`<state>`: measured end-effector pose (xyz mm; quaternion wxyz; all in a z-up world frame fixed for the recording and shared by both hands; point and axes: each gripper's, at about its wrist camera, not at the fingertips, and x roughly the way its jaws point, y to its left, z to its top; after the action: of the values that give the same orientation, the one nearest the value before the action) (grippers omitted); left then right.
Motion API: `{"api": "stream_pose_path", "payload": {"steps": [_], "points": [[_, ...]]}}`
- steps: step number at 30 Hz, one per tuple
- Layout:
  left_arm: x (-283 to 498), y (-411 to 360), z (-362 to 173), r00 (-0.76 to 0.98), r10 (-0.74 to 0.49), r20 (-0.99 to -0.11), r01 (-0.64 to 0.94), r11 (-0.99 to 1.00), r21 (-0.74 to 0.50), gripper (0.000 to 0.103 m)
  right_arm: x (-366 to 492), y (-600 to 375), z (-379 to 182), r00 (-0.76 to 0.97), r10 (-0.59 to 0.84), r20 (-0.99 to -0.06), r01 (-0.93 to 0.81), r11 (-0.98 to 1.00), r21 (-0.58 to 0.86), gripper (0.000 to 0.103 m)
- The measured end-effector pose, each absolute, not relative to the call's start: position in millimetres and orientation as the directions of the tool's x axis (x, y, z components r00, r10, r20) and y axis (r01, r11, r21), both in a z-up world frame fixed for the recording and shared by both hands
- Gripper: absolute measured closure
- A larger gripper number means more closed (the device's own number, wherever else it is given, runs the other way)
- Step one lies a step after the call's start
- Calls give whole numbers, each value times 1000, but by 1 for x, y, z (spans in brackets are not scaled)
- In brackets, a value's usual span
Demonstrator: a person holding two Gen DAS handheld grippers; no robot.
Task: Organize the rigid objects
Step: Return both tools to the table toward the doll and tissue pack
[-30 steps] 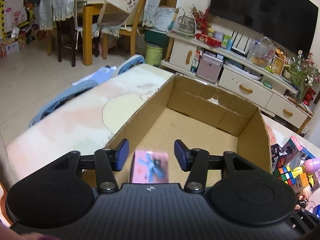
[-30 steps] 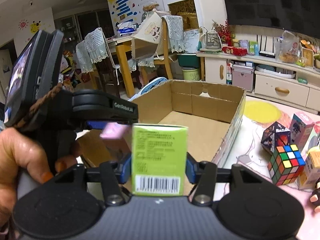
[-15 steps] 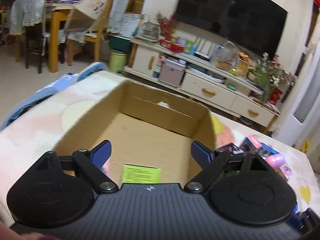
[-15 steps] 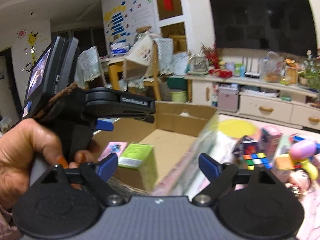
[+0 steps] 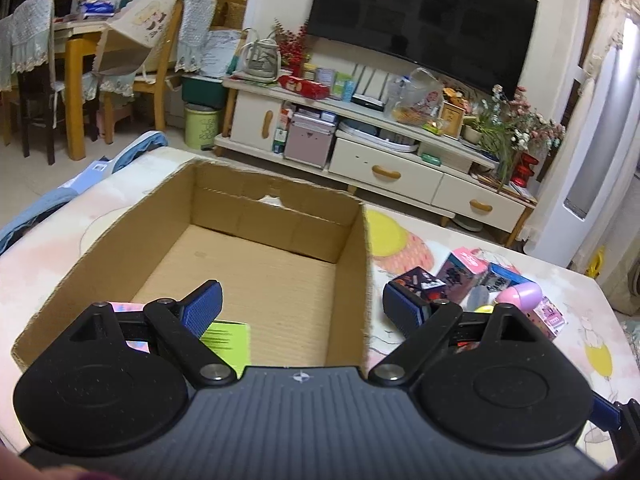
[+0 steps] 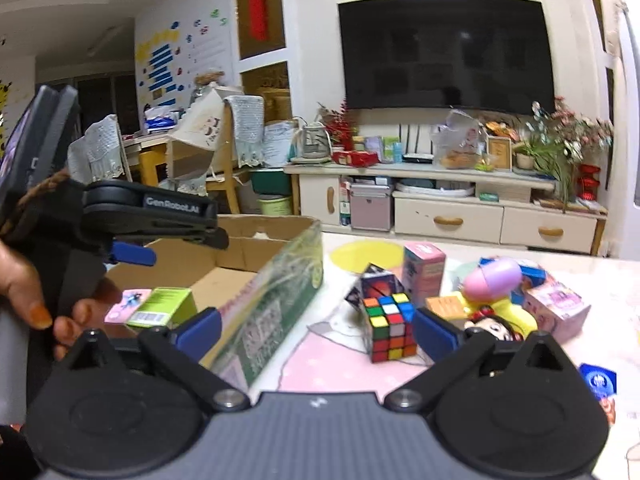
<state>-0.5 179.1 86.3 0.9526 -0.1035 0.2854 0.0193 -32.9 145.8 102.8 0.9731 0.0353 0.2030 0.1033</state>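
An open cardboard box stands on the table. In its near corner lie a green carton and a small pink box, both also in the left wrist view, the green carton half hidden behind a finger. My left gripper is open and empty, straddling the box's right wall. My right gripper hangs outside that wall; its jaws are opening and nothing is pressed between them. Just ahead of it stands a Rubik's cube.
Loose toys crowd the table right of the box: a dark patterned cube, a pink carton, a purple egg, a doll and a pink box. A hand holds the left gripper. Behind stands a TV cabinet.
Both grippers opened wide and let go: the pink box and the green carton now lie in the cardboard box. Both views have swung right, toward the toys.
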Motion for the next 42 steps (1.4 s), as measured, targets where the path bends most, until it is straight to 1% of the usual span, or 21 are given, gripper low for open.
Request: {"api": "stream_pose_path", "payload": {"steps": [14,42], "points": [[-2,172,82,836,-101,-539,33,990,-134,0,-41,92,90,914,106,-391,-61,990,125,1],[-2,143,63,787,-197,-585,221,975,-31,0,-41,4,62,896,-72,-439,145,980,135,1]]}}
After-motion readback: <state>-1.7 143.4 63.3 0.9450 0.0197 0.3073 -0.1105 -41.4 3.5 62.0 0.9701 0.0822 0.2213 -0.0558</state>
